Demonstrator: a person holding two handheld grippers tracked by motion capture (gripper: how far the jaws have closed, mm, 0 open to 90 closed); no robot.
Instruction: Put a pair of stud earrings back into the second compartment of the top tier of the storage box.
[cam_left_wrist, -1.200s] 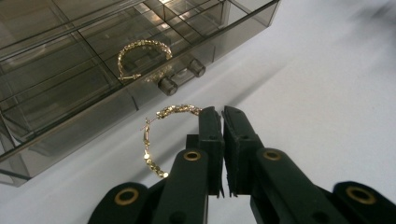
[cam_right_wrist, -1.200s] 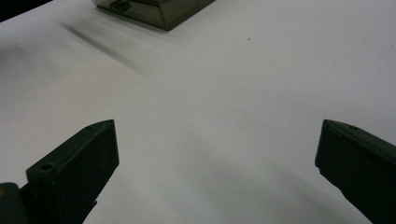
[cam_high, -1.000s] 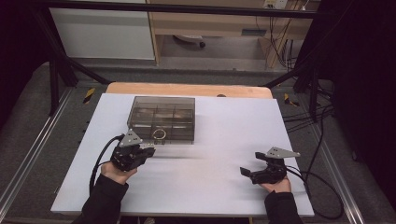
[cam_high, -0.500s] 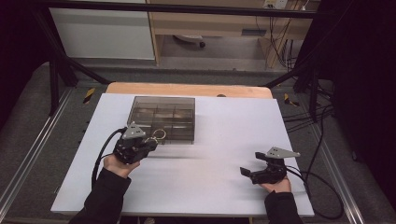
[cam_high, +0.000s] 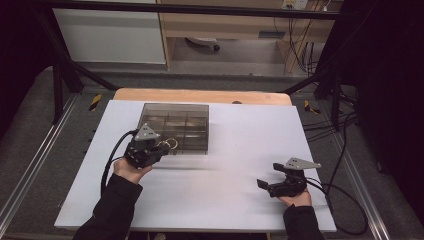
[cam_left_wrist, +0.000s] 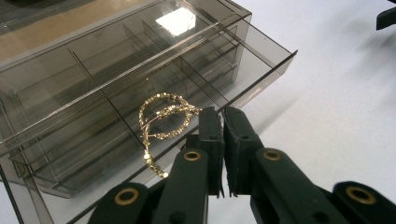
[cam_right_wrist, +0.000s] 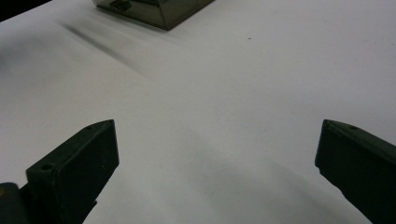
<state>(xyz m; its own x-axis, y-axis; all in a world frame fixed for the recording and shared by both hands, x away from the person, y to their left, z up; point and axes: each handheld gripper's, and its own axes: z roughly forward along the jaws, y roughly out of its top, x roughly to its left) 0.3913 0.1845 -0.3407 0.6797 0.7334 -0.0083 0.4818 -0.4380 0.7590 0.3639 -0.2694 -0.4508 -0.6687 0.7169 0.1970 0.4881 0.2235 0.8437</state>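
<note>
A smoky clear organizer box (cam_high: 175, 125) with divided compartments stands on the white table (cam_high: 235, 150), left of centre. Its drawer (cam_left_wrist: 261, 70) is pulled out. My left gripper (cam_high: 162, 147) is at the box's front edge, shut on gold hoop earrings (cam_high: 171, 144). In the left gripper view the earrings (cam_left_wrist: 163, 116) hang from the left gripper's (cam_left_wrist: 219, 114) tips above the drawer's compartments. My right gripper (cam_high: 269, 176) rests near the table's front right, open with nothing between its fingers. The right gripper view shows the right gripper's (cam_right_wrist: 217, 149) jaws wide apart over bare table.
A corner of the box (cam_right_wrist: 154, 9) lies far off in the right gripper view. A wooden strip (cam_high: 200, 95) borders the table's far edge. Cables (cam_high: 345, 210) trail off the right side. Metal rails (cam_high: 30, 170) flank the table.
My left gripper has moved up and to the right, carrying the earrings from the table in front of the box to the box's front edge. The right gripper has stayed still.
</note>
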